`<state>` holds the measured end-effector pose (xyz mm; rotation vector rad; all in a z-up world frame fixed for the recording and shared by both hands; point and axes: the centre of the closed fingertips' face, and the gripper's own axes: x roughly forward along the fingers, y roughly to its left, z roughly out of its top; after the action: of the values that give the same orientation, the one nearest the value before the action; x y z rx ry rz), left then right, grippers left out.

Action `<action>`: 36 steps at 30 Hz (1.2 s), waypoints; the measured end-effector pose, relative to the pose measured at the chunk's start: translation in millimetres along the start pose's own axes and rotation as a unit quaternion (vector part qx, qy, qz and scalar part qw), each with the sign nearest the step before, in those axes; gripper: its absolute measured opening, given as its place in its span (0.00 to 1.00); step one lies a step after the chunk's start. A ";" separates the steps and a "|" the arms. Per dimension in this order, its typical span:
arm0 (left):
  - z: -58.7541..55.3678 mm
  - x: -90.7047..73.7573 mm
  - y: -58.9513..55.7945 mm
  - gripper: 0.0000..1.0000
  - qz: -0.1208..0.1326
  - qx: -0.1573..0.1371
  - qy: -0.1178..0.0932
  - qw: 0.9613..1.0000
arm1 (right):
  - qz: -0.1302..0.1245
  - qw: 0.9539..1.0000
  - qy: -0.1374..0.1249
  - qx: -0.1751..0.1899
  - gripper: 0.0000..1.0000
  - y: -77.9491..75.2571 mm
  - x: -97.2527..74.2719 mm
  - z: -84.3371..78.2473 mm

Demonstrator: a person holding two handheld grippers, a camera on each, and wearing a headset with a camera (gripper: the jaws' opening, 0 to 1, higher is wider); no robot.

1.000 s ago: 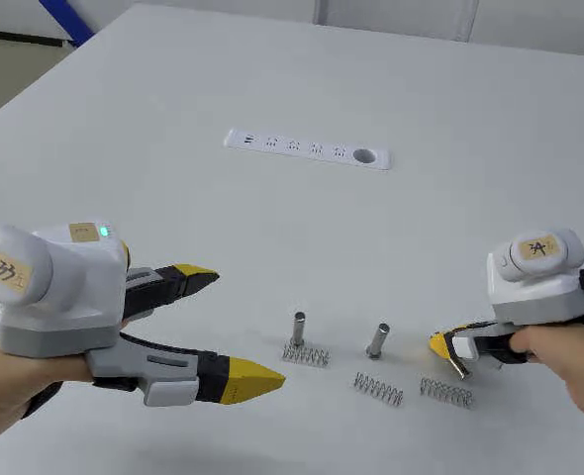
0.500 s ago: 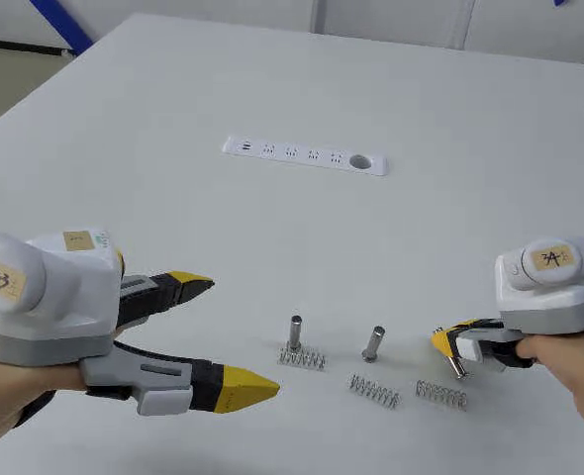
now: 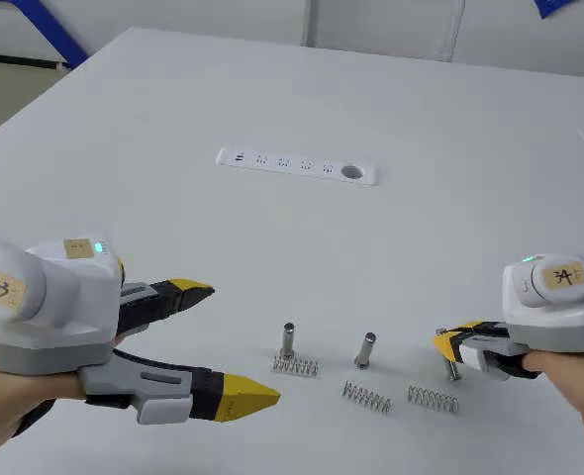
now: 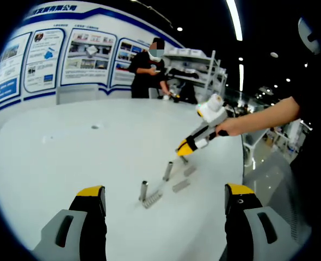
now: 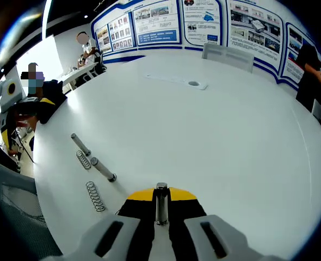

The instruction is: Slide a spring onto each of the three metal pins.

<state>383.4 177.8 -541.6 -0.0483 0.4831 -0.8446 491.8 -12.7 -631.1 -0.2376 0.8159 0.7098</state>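
Spring-and-pin assembly at a white worktop (image 3: 450, 198), with none of the three pairings made as far as can be seen. The right hand-held gripper (image 3: 448, 348) is clamped on one metal pin, the gripped pin (image 3: 452, 372), carried upright and low over the worktop. Whether its foot touches the surface cannot be told. In the right gripper view the jaws are closed around its shank.

The left hand-held gripper (image 3: 223, 341) hovers at the near left, its jaws spread wide with nothing between them. The left pin (image 3: 288, 336) and the middle pin (image 3: 365, 346) stand bare on the worktop.

Three springs lie on their sides. The first spring (image 3: 296, 366) is just beside the left pin's foot, and the second spring (image 3: 366, 397) is near the middle pin, on the person's side. The third spring (image 3: 433, 400) is just beside the gripped pin. By this showing, every spring is yet to be slid on.

The parts lie loose, straight on the worktop. A white power strip (image 3: 297, 165) lies well apart on the far side.
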 end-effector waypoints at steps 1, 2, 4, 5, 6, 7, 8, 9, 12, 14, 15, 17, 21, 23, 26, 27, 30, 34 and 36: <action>0.4 -0.3 -0.2 0.92 0.000 0.000 -0.001 1.000 | 0.000 1.000 -0.002 0.000 0.09 0.1 -1.1 0.0; 0.8 -0.6 -0.3 0.92 0.000 0.000 -0.001 1.000 | 0.000 1.000 -0.004 0.001 0.09 -0.2 -1.6 0.1; 2.7 -1.2 -0.8 0.92 0.000 -0.001 -0.006 1.000 | 0.000 1.000 -0.011 0.001 0.09 0.6 -3.4 0.9; 3.1 -1.4 -0.8 0.93 0.000 -0.002 -0.007 1.000 | 0.000 1.000 -0.012 -0.001 0.09 0.8 -4.0 1.3; 3.4 -1.7 -0.8 0.93 0.000 -0.002 -0.007 1.000 | -0.001 1.000 -0.014 -0.002 0.09 0.9 -5.0 1.4; 3.5 -1.9 -0.4 0.93 0.000 -0.001 -0.007 1.000 | -0.003 1.000 -0.015 -0.007 0.09 0.6 -5.6 2.0; 3.8 -2.5 0.5 0.93 0.003 0.001 -0.006 1.000 | -0.009 1.000 -0.017 -0.017 0.09 -0.9 -6.7 2.5; 4.3 -3.0 0.7 0.93 0.004 0.002 -0.005 1.000 | -0.011 1.000 -0.020 -0.021 0.09 -1.7 -6.7 3.7; 6.4 -4.5 0.6 0.93 0.004 0.002 -0.008 1.000 | -0.011 0.999 -0.025 -0.021 0.08 -1.3 -10.3 3.4; 6.3 -5.2 0.5 0.93 0.004 0.004 -0.007 1.000 | -0.013 0.999 -0.028 -0.016 0.08 -1.7 -12.4 2.0; 6.0 -5.3 0.6 0.93 0.005 0.004 -0.006 1.000 | -0.014 0.999 -0.031 -0.015 0.08 -2.0 -13.2 1.5; 5.7 -5.5 0.4 0.93 0.004 0.004 -0.005 1.000 | -0.015 0.999 -0.036 -0.009 0.09 -2.6 -14.5 1.1; 5.5 -4.9 0.2 0.94 0.006 0.005 -0.004 1.000 | -0.015 0.999 -0.045 -0.021 0.09 -0.6 -18.4 -1.2; 5.9 -4.4 -0.7 0.94 0.004 0.006 -0.005 1.000 | -0.016 0.998 -0.050 -0.029 0.09 -0.2 -20.8 -3.1; 5.2 -3.5 -1.5 0.93 0.003 0.007 -0.002 1.000 | -0.021 0.998 -0.061 -0.026 0.09 -0.9 -22.7 -5.1; 5.0 -3.3 -1.7 0.93 0.003 0.008 -0.001 1.000 | -0.020 0.998 -0.064 -0.022 0.09 -0.6 -23.3 -5.5; 3.6 -2.7 -2.2 0.93 0.002 0.008 0.002 1.000 | -0.014 0.997 -0.070 -0.019 0.09 2.8 -22.8 -8.1; 3.7 -2.0 -3.3 0.93 0.001 0.008 0.003 1.000 | -0.018 0.997 -0.073 -0.030 0.09 2.9 -22.5 -6.3; 3.5 -2.0 -2.8 0.93 0.002 0.010 0.003 1.000 | -0.019 0.997 -0.071 -0.030 0.09 2.6 -21.6 -5.6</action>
<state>381.8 176.8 -537.1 -0.0267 0.4813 -0.8459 476.6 -23.9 -618.9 -0.2523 0.6546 0.7084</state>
